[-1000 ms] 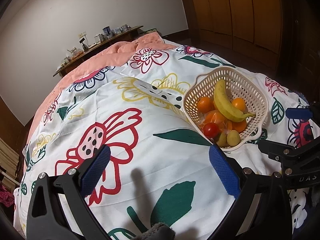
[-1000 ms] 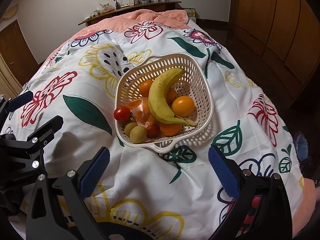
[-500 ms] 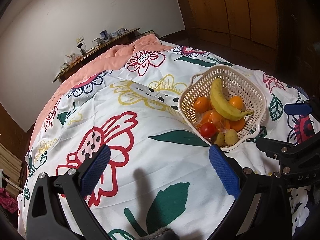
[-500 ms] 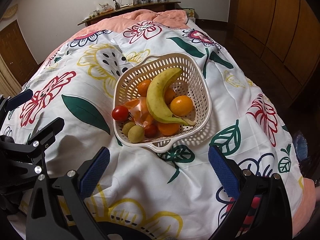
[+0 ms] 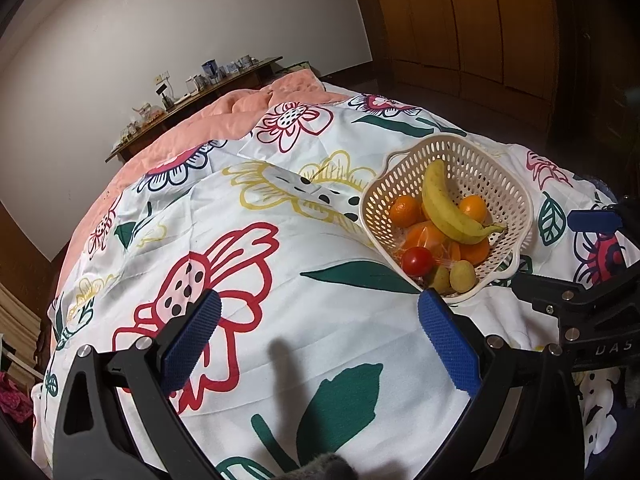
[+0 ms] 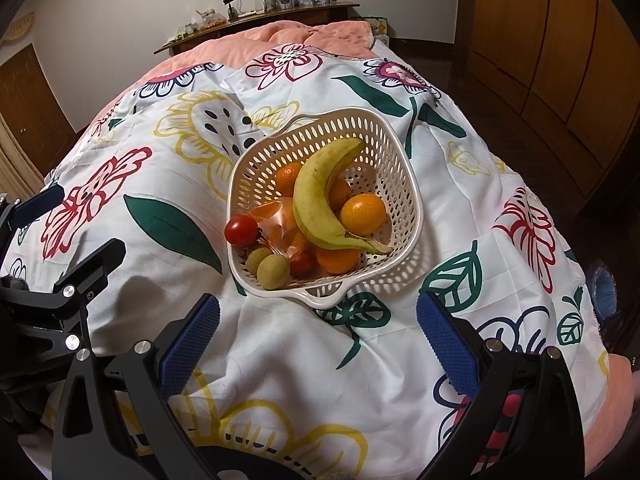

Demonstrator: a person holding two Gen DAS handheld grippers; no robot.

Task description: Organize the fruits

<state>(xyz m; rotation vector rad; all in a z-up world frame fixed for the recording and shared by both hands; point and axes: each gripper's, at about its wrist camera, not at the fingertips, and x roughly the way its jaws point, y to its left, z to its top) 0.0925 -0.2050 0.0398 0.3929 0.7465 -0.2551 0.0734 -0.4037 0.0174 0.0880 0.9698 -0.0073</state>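
From the left wrist view, the left gripper (image 5: pixel 320 344) hung above the flowered bedspread (image 5: pixel 248 240) with its tongs wide apart and nothing between them. The white basket (image 5: pixel 516 196) sat off to its right on the soft cover, holding a banana (image 5: pixel 444 208), several oranges (image 5: pixel 404 210), a tomato (image 5: pixel 417 261) and two small green fruits (image 5: pixel 462 276). The tomato rode high at the near rim; I judged that a careless nudge there, or the basket tipping on the yielding bedding, could send it rolling off across the bed. Against the earlier frames, the basket looked a little smaller and further off, so this gripper seemed to have drawn back or risen slightly.

From the right wrist view, the right gripper (image 6: pixel 318 340) was also spread open and empty, hovering just short of the basket (image 6: pixel 408 164). The banana (image 6: pixel 316 200) lay across the oranges (image 6: pixel 362 213) and a crinkled clear wrapper (image 6: pixel 280 220); grabbing an orange from under it might have dragged the banana or the wrapper out too. The tomato (image 6: pixel 241 230) touched the rim. Compared with earlier, the basket sat a touch higher and further left in view, otherwise unchanged.
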